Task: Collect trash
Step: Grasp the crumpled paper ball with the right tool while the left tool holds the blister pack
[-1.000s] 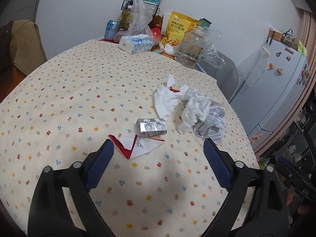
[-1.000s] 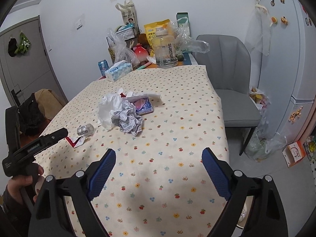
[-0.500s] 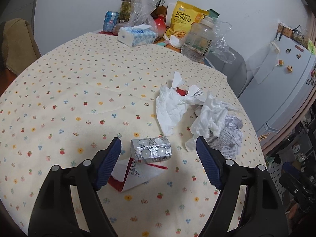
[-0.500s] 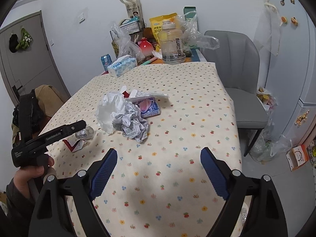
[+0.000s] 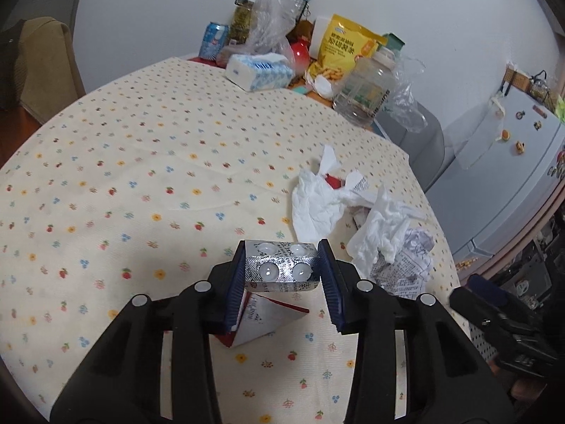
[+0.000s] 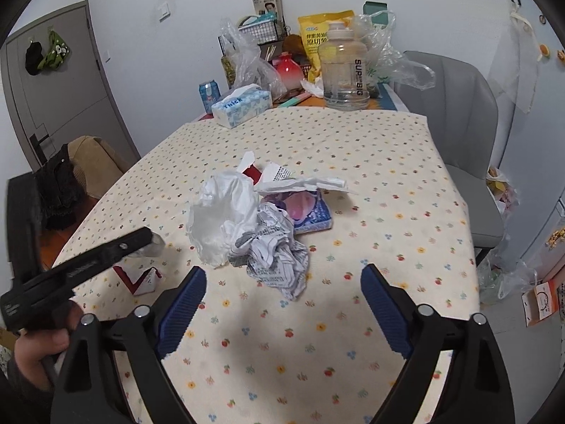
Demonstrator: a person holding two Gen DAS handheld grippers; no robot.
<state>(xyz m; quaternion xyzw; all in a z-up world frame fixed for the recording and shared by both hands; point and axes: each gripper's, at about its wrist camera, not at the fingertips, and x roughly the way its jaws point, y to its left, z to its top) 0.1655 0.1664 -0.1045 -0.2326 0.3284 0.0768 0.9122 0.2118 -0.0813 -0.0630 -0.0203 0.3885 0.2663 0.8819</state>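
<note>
My left gripper (image 5: 282, 268) is shut on a silver pill blister pack (image 5: 282, 271), held between both blue pads just above the table. A torn red-and-white paper packet (image 5: 257, 321) lies right beneath it. Beyond lie crumpled white tissues (image 5: 317, 201) and crumpled printed paper (image 5: 406, 268). In the right wrist view my right gripper (image 6: 282, 307) is open and empty above the near table edge; the tissues (image 6: 222, 219), the printed paper (image 6: 275, 258) and a blue-pink wrapper (image 6: 310, 212) lie ahead of it. The left gripper (image 6: 106, 254) shows at the left there.
At the far end of the flowered tablecloth (image 6: 353, 162) stand a tissue box (image 6: 242, 106), a blue can (image 6: 209, 93), a clear jug (image 6: 344, 70), a yellow snack bag (image 5: 344, 47) and plastic bags. A grey chair (image 6: 459, 106) stands at the right, a fridge (image 5: 512, 162) beyond.
My left gripper moved forward and down over the blister pack and closed on it. My right gripper moved a little closer to the trash pile and stayed open.
</note>
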